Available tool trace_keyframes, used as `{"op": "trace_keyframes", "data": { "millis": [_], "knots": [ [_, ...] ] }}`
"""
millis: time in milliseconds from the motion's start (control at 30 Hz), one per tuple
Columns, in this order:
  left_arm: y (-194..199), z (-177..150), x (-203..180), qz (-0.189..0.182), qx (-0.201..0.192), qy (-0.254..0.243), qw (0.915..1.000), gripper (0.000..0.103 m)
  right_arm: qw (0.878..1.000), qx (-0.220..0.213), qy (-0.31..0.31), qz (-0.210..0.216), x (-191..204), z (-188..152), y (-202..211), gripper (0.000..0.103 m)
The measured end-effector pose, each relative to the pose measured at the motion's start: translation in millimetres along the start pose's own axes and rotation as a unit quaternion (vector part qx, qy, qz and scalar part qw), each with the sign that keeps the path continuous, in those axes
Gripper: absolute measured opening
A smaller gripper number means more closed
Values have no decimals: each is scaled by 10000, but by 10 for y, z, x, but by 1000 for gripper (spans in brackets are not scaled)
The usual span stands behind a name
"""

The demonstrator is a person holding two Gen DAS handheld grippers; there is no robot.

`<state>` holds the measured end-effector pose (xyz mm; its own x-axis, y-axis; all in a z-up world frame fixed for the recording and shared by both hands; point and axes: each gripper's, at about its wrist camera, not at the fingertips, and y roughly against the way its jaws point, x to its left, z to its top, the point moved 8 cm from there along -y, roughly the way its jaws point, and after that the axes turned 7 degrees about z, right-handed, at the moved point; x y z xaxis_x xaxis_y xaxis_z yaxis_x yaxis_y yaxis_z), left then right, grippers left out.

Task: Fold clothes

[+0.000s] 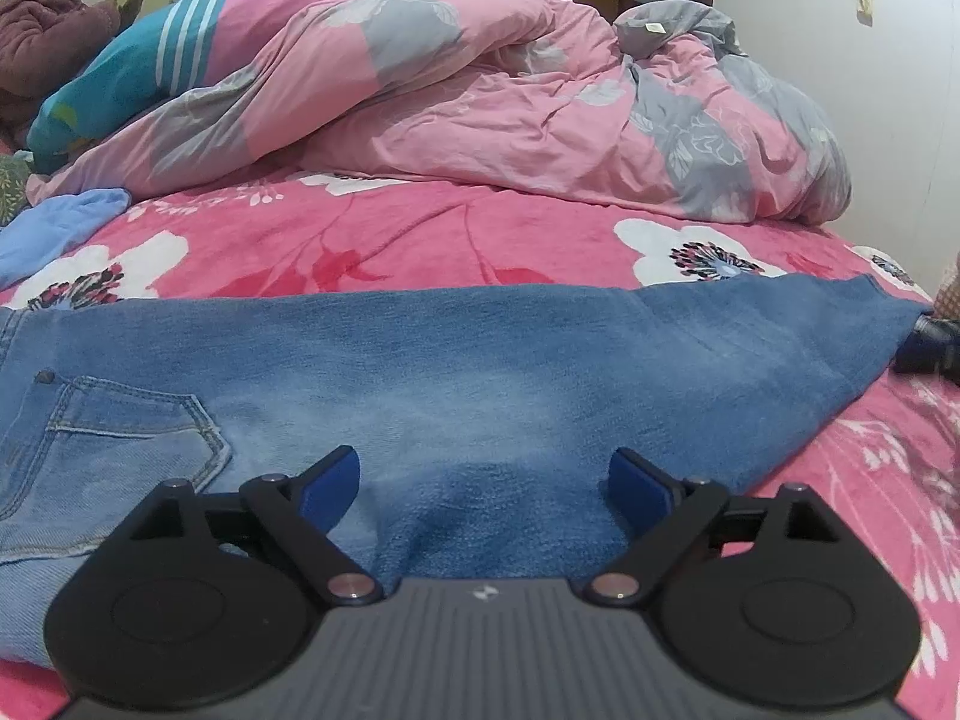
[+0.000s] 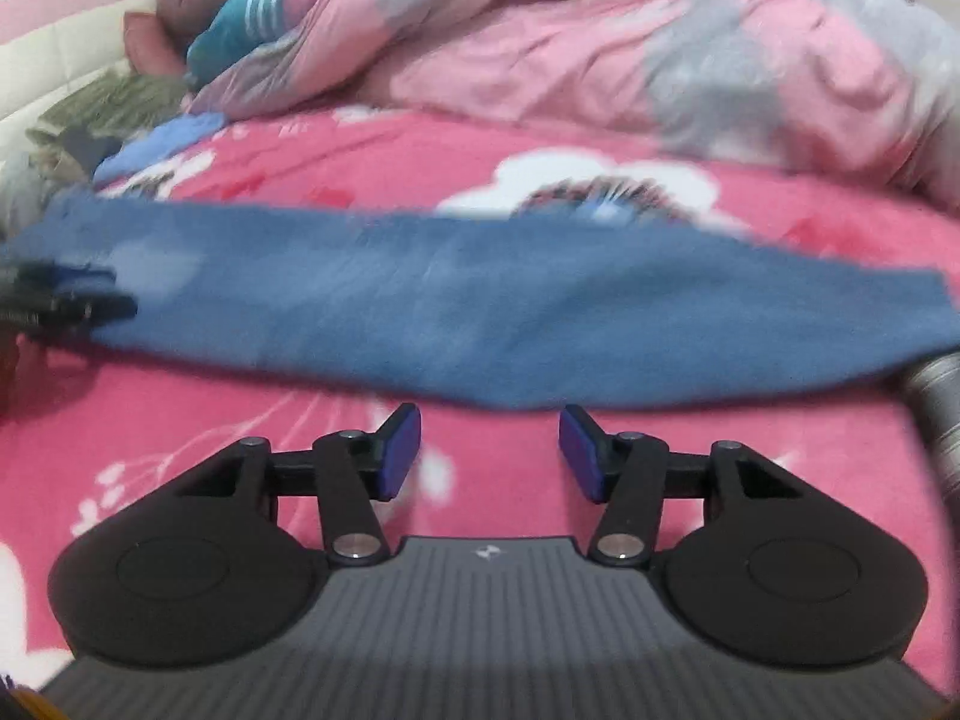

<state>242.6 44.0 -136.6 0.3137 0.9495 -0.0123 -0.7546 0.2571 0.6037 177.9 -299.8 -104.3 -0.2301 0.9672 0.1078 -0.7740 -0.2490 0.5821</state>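
A pair of blue jeans lies flat across the pink flowered bed cover, with a back pocket at the left. My left gripper hovers low over the denim with its jaws wide apart and nothing pinched between the blue pads. In the blurred right wrist view the jeans stretch from left to right. My right gripper stands open over the bed cover, just short of the jeans' near edge, with nothing between its fingers. The left gripper shows as a dark shape at the jeans' left end.
A rumpled pink and grey duvet is heaped along the back of the bed, with a teal striped pillow beside it. A light blue garment lies at the left. A person sits far left. A grey metal tube stands at the right.
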Motion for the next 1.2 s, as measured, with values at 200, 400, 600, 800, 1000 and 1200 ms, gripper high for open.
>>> {"op": "trace_keyframes", "data": {
  "millis": [200,400,600,800,1000,1200],
  "knots": [
    [10,1,24,-78,-16,98,9999,92,9989,-319,72,-333,-459,263,-310,54],
    [8,8,39,-100,2,115,9999,93,9985,-70,-502,-221,-811,86,-295,54],
    [3,0,35,-91,-8,100,9999,93,9990,-305,-30,-332,-796,460,-415,55],
    [5,8,58,-143,4,152,9998,93,9959,-201,-795,-375,-1240,123,-570,59],
    [6,11,53,-111,7,121,9999,94,9939,59,-608,-917,-1148,191,-340,59],
    [5,15,59,-147,6,164,9998,94,9997,16,111,-199,-540,262,-768,60]
  ]
}}
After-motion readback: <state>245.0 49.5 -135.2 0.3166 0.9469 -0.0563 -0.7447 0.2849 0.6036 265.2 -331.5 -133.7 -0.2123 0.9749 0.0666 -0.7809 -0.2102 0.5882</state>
